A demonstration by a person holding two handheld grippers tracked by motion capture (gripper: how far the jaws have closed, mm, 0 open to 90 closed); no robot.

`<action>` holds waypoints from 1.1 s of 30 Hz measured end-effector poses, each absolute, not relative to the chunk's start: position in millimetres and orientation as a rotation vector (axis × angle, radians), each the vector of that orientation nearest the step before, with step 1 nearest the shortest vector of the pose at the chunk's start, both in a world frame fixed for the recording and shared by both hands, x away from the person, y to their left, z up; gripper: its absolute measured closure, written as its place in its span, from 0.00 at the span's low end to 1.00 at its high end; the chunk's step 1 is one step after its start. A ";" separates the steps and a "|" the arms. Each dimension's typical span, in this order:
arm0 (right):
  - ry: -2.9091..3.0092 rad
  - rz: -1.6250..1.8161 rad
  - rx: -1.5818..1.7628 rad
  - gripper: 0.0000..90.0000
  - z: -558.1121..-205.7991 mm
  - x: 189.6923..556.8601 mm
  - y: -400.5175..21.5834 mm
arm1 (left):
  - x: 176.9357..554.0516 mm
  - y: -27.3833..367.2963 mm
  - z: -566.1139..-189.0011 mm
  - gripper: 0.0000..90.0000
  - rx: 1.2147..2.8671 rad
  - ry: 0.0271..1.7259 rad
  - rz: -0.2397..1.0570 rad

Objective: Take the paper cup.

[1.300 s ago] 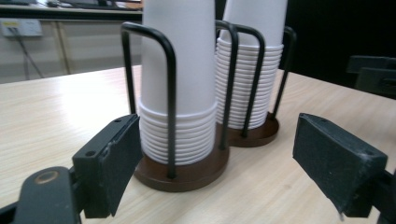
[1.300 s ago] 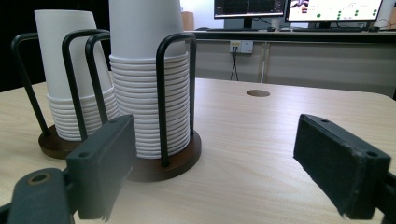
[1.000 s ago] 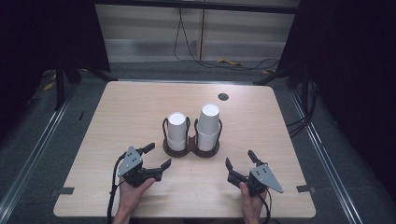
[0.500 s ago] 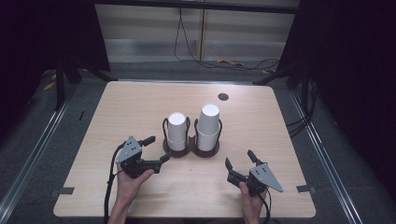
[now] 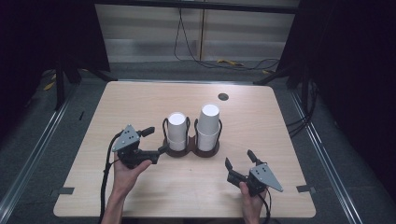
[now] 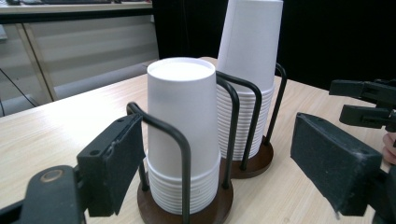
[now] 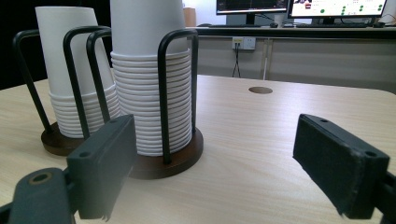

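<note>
Left gripper (image 5: 153, 140) has come up and forward toward the short stack (image 5: 177, 130) since a second ago, and its jaws have just been closing a little with nothing gripped; right gripper (image 5: 239, 159) hasn't moved.

Hidden bits: in the high view my left hand (image 5: 128, 168) covers the underside of its gripper, and both forearms are cut off at the bottom edge. In the left gripper view the tall stack (image 6: 250, 70) runs out of the top of the picture and the short stack (image 6: 183, 135) blocks part of it. In the right gripper view the tall stack (image 7: 149, 74) is also cut off at the top. I can't count the cups.

Pose: left gripper is held off the bench (image 5: 140, 102), pointing right toward the holder (image 5: 190, 148), grey plate up. Right gripper sits low near the front edge, in my right hand (image 5: 250, 198), pointing up-left at the stacks.

Left jaws stand wide apart. One pad (image 6: 114, 163) is just beside the holder's wire loop, close in front of the short stack; I can't tell if it touches the wire. The other pad (image 6: 334, 163) is well clear to the side. Right jaws are wide apart too, empty, near the tall stack but short of it.

Both stacks stand upright, upside down, in the twin holder at mid bench, between the two grippers.
</note>
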State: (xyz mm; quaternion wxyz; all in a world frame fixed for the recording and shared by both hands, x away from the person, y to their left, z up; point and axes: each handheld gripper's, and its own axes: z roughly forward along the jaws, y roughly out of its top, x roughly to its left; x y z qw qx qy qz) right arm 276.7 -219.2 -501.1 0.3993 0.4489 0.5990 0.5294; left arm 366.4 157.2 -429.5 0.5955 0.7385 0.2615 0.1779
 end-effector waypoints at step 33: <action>1.522 1.334 1.141 0.15 -500.9 277.7 -219.0 | 409.3 136.5 -386.6 0.18 1.905 0.562 0.315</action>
